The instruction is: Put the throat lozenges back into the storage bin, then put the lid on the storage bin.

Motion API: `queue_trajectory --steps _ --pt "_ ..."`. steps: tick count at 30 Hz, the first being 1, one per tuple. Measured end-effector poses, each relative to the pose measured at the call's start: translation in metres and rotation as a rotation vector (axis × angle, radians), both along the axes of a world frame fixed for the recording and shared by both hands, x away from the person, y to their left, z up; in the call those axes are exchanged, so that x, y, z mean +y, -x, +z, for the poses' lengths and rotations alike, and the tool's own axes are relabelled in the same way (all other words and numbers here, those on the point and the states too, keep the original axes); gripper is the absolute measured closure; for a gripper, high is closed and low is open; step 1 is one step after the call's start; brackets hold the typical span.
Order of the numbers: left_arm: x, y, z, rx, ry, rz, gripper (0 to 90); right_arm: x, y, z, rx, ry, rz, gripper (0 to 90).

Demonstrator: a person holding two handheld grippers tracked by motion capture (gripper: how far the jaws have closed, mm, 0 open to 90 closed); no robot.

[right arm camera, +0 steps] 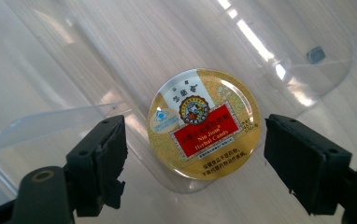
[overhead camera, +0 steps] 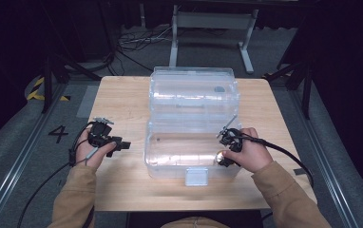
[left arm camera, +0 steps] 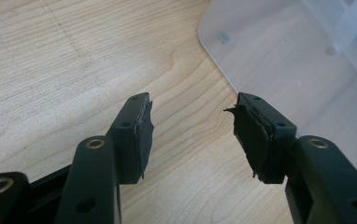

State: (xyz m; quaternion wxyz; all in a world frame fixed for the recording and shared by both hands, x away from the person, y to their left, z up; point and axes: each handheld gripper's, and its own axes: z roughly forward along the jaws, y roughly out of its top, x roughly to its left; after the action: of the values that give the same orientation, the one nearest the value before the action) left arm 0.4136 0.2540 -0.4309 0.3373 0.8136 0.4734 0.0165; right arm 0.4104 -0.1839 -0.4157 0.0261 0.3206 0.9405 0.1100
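Candy is the business at hand: a round gold tin [right arm camera: 203, 123] with a red label lies flat on the floor of a clear plastic storage box [overhead camera: 191, 142], near the box's front right corner, face up. In the high view it shows as a small bright disc [overhead camera: 220, 155] just beside the person's right hand. The box stands in the middle of the desk [overhead camera: 122, 95], its hinged lid thrown back so that the inside is open from above; that is presumably why the right gripper [right arm camera: 193, 158] can come in over the rim at all.

Its fingers [right arm camera: 103, 149] stand wide apart, one on each side of the tin and a little nearer the camera than it, gripping nothing. The gap between them is broader than the tin, with daylight on both flanks, so the tin is bracketed but not touched. Whether the tin is about to be picked up or has just been set down cannot be told from this moment alone (the wide, level spread would suit either).

The left gripper [left arm camera: 193, 126] hangs over bare wood just left of the box, held low in the left hand [overhead camera: 91, 149], its fingers also parted and empty, pointing toward the box's rounded corner [left arm camera: 223, 51]. It seems to be kept there out of the way, close enough to steady the box if the right side's work should shift it.
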Motion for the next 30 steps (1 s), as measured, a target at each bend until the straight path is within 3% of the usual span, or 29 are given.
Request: queue_trajectory --steps 6,18,23,30 --pt "0.0 0.0 0.0 0.0 0.001 0.001 47.1 -0.005 0.001 0.003 -0.007 -0.044 -0.003 28.7" --pt "0.0 -0.001 0.002 -0.004 0.016 -0.007 47.1 -0.025 0.005 0.023 -0.036 -0.203 -0.013 25.7" --pt "-0.001 -0.001 0.001 0.0 0.01 -0.012 47.1 -0.036 0.008 0.033 -0.07 -0.256 0.001 23.7" --pt "-0.002 0.004 0.009 -0.022 0.019 -0.017 47.1 -0.048 0.01 0.049 -0.111 -0.329 -0.008 28.7"
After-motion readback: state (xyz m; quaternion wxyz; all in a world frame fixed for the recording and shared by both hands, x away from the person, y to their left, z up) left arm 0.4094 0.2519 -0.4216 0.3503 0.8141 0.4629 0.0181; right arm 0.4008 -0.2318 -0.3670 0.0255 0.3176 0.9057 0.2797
